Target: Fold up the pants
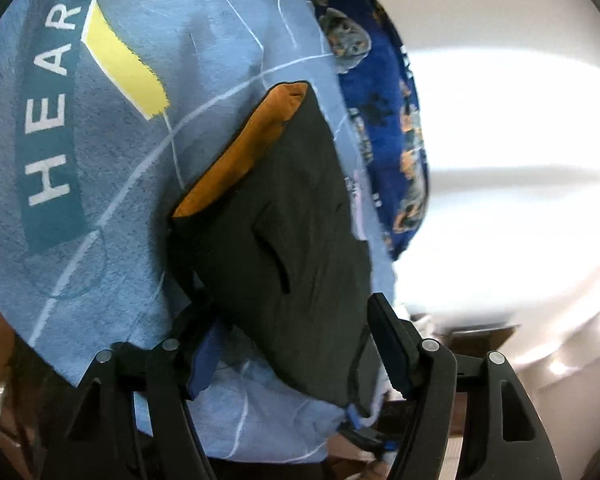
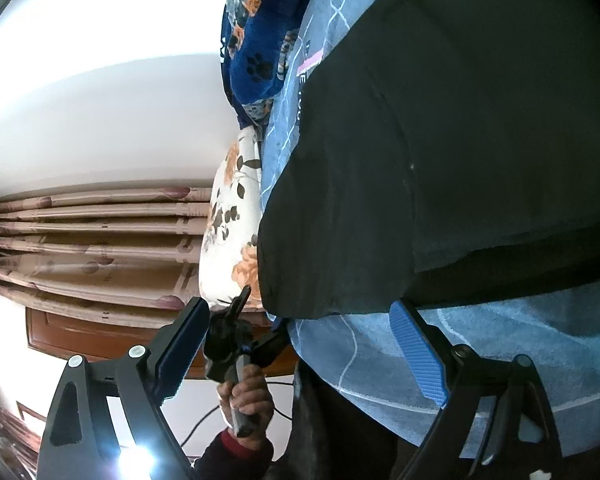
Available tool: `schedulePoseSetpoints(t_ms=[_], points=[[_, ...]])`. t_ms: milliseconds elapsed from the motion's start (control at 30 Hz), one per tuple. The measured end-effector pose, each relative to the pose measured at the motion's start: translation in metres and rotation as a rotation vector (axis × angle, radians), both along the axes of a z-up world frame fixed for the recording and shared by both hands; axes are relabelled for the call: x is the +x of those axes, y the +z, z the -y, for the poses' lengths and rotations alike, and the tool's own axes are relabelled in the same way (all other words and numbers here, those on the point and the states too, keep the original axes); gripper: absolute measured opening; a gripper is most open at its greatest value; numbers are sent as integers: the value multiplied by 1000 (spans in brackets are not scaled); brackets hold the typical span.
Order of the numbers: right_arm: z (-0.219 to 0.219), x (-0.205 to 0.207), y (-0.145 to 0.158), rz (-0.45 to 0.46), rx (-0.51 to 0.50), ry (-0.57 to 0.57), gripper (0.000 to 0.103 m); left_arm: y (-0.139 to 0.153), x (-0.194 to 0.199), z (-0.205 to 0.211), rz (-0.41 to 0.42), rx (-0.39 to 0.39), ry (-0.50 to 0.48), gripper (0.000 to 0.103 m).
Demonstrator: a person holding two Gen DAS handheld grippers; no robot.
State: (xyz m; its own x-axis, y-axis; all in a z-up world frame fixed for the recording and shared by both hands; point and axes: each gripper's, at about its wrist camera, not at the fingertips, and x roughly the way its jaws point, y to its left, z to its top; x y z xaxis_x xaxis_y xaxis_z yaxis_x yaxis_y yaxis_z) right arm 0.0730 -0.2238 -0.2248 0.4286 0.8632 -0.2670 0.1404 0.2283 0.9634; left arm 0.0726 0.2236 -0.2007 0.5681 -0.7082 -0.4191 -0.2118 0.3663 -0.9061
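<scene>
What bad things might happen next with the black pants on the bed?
1. The pants lie near the edge of the blue bedsheet, so a tug might slide them off.
2. The left gripper looks open with the dark cloth between its fingers, so the fold may slip out.
3. The right gripper is open at the pants' lower edge; closing there might pinch the sheet as well.

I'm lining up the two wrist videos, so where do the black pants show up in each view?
Left wrist view: the black pants lie centre frame on the light blue bedsheet, orange lining showing at the upper end.
Right wrist view: the black pants fill the upper right, their edge just above the gripper fingers.
Shared landmark: the dark blue paw-print blanket, along the sheet's far edge in both.
</scene>
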Motion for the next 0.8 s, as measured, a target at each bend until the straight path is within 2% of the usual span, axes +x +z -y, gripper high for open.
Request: schedulePoseSetpoints(t_ms=[67,267,433,467,533,567,800], points=[[0,-1,-2,-4,8,-6,91,-4,4,-3,5,-12,0,68],[-1,-2,-9,-21,22,-3,91,-2,7,7,-10,89,16,67],[-3,-4,-10,-21,22,-1,91,1,18,12,-8,34,38,68],[-3,-4,-11,-22,21,-1,91,2,18,14,-12,61,33,67],[-2,-5,-10,-22,20,-2,92,2,17,19,-43,166,17,45],[-2,-5,-10,-21,19,-3,92,0,14,17,-55,183,26,35],[-2,-7,-12,-28,26,-2,92,-9,18,9,-104,91,45,36]])
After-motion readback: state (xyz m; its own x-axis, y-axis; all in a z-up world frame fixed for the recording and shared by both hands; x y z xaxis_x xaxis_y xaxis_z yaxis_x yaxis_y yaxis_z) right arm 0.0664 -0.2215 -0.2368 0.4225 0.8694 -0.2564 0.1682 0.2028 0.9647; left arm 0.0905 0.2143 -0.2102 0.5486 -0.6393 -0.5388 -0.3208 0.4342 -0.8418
